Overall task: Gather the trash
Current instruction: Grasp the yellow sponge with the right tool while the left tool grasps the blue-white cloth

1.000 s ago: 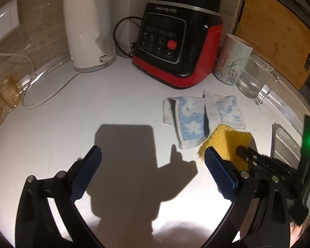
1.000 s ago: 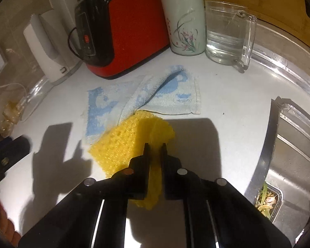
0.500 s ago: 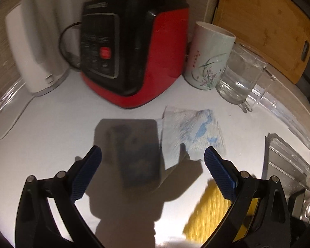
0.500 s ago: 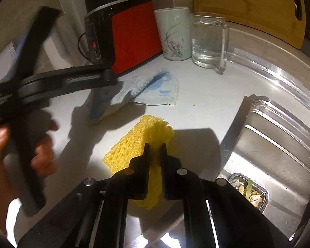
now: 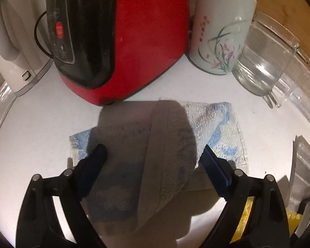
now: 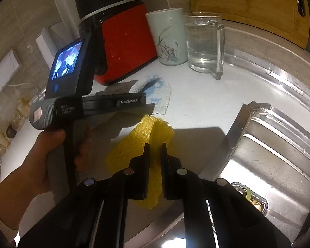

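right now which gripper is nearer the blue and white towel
Left. The left gripper is open with its fingers straddling the blue and white towel on the counter. The right gripper is farther back near the sink, shut on the yellow sponge.

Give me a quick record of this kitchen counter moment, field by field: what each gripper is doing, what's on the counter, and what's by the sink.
left gripper: open, jaws straddling the blue and white cloth, low over it
right gripper: shut on the yellow mesh sponge, held above the counter edge
counter: white; cloth lies flat in front of the red blender base
behind cloth: floral cup, then glass mug holding water
far left: white kettle
back wall: wooden cutting board
sink: right of counter, scraps in strainer
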A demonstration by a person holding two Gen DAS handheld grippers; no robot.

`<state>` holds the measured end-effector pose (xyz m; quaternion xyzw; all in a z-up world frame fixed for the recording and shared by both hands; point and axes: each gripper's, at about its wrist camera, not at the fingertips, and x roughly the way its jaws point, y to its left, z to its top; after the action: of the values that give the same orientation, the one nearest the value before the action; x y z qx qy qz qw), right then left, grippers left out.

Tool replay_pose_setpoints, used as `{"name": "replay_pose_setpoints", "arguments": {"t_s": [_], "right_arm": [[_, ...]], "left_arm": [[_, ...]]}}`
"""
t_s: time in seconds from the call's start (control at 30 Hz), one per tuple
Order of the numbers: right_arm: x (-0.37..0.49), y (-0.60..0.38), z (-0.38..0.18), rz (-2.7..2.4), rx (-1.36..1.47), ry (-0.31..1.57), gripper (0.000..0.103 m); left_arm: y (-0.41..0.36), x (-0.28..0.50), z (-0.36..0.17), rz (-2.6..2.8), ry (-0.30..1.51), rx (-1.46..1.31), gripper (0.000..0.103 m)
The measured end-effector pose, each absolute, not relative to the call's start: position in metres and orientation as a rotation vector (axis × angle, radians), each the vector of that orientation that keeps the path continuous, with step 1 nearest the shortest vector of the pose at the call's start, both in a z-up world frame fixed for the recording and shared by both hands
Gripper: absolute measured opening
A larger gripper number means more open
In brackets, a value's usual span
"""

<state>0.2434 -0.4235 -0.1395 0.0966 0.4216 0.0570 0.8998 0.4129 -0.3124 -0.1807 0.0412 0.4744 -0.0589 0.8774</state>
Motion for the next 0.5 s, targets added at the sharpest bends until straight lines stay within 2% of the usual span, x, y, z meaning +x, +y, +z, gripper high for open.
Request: {"name": "replay_pose_setpoints", "arguments": {"t_s": [0.1,0.17,0.2,0.23,0.27,0.37,0.5], "right_arm": [[0.245,-0.425,-0.14,0.119,0.202,0.871,0.011],[0.243,-0.426,-0.139,0.119,0.204,0.869,0.011],[0.243,-0.426,-0.139,0.117,0.206,0.868,0.011],[0.242,-0.427,-0.139,0.115,0.21,0.867,0.011],[0.242,-0.428,-0.139,0.113,0.213,0.867,0.011],[0.241,-0.43,-0.138,0.109,0.225,0.866,0.011],[0.235,-0.426,-0.133,0.109,0.215,0.857,0.011]], "left_arm": [[-0.314,0.413,-0.18,-0.125,0.976,0.09,0.075],[-0.312,0.411,-0.178,-0.12,0.969,0.088,0.05],[-0.31,0.411,-0.177,-0.116,0.97,0.088,0.043],[-0.309,0.41,-0.176,-0.113,0.973,0.092,0.026],[-0.307,0.41,-0.175,-0.114,0.977,0.095,0.02],[-0.296,0.404,-0.171,-0.123,0.995,0.055,0.016],[-0.28,0.385,-0.153,-0.097,0.971,0.036,0.016]]}}
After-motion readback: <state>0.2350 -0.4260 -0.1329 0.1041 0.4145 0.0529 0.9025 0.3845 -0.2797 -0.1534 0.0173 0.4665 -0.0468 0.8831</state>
